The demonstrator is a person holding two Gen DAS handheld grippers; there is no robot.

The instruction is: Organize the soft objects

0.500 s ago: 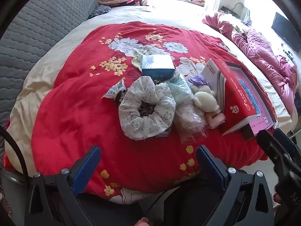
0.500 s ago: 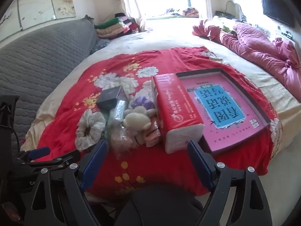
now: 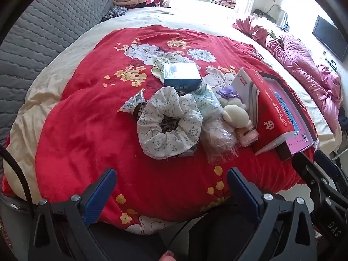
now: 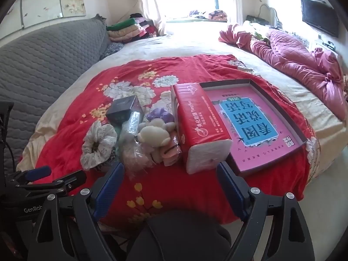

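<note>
Nothing is shifting since the earlier frame; both grippers are still hovering, jaws wide, empty. Left gripper (image 3: 170, 193) is facing the floral scrunchie (image 3: 169, 122). Only the right gripper (image 4: 169, 181) view is showing the pink tray (image 4: 258, 163) interior; red tissue pack (image 4: 195, 121) is lying lengthwise, away from camera.

Counted on the red floral blanket (image 3: 87, 130): one floral fabric scrunchie (image 3: 169, 126), one blue-and-white box (image 3: 181, 77), one red tissue pack (image 4: 200, 126), one pink-lined box lid (image 4: 271, 165), one cream plush toy (image 4: 154, 134), one purple fabric item (image 4: 159, 115), two clear plastic packets (image 3: 217, 141) (image 3: 206, 102), and one small printed sachet (image 3: 132, 103).
</note>
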